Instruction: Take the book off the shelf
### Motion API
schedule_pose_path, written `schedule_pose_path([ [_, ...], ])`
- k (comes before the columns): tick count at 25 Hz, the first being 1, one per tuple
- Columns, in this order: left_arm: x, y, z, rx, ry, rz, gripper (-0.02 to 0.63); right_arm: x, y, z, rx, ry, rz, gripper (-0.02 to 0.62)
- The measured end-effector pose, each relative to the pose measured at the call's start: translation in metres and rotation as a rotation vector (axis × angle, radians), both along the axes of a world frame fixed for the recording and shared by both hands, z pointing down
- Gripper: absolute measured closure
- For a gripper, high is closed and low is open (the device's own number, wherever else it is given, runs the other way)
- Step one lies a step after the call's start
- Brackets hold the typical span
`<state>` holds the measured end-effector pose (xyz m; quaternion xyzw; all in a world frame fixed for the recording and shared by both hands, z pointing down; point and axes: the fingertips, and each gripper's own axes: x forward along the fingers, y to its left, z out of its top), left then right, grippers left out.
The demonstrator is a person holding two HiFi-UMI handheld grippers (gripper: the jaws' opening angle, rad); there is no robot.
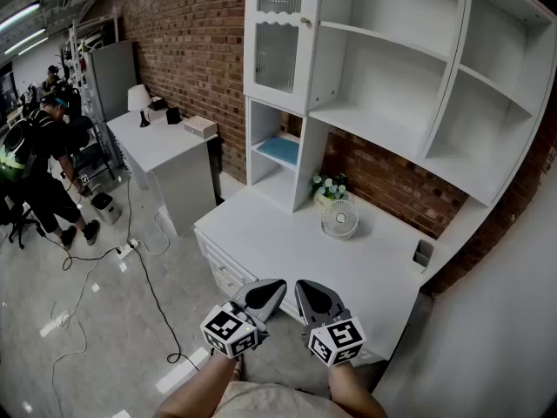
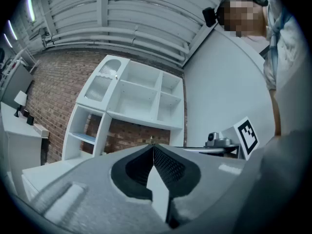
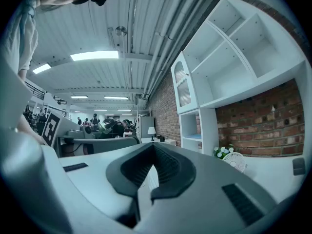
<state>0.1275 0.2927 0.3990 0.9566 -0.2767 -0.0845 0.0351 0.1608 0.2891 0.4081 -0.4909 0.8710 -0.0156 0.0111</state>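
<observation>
Nothing is done yet: the book (image 1: pixel 280 151) lies on the shelf (image 1: pixel 251 146), mid-frame. The left gripper (image 1: pixel 264 296) and right gripper (image 1: pixel 315 300) sit closed and empty at bottom centre.

Rough red brick wall (image 1: pixel 187 42), smooth matt white shelf unit (image 1: pixel 383 129), glossy floor (image 1: pixel 104 320).

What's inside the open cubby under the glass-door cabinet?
A blue book lies flat on its shelf. The cubby's right upright covers the book's far end and whatever lies past it.

Cool, even indoor light comes from ceiling strip lamps (image 3: pixel 95 55). Glare patches dot the shiny floor (image 1: pixel 96 355). Every view bends fisheye-style, darkening at the corners.
</observation>
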Motion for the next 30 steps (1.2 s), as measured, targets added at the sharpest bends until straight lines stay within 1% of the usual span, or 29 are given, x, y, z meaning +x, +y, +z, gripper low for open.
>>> schedule_pose_path([
  [12, 0.004, -0.005, 0.01, -0.022, -0.005, -0.009, 0.597, 0.001, -0.004, 0.009, -0.016, -0.006, -0.013, 0.581],
  [15, 0.002, -0.008, 0.011, -0.031, -0.006, -0.012, 0.597, 0.0, -0.007, 0.007, -0.012, -0.028, -0.021, 0.581],
  [18, -0.002, -0.011, 0.015, -0.043, -0.005, -0.019, 0.597, -0.004, -0.01, 0.008, -0.006, -0.06, -0.036, 0.58],
  [25, -0.018, -0.029, 0.024, -0.067, 0.004, -0.035, 0.597, -0.023, -0.025, 0.018, -0.022, -0.041, -0.059, 0.58],
  [30, -0.035, -0.05, 0.025, -0.081, 0.012, -0.043, 0.597, -0.04, -0.048, 0.02, -0.045, -0.046, -0.07, 0.58],
])
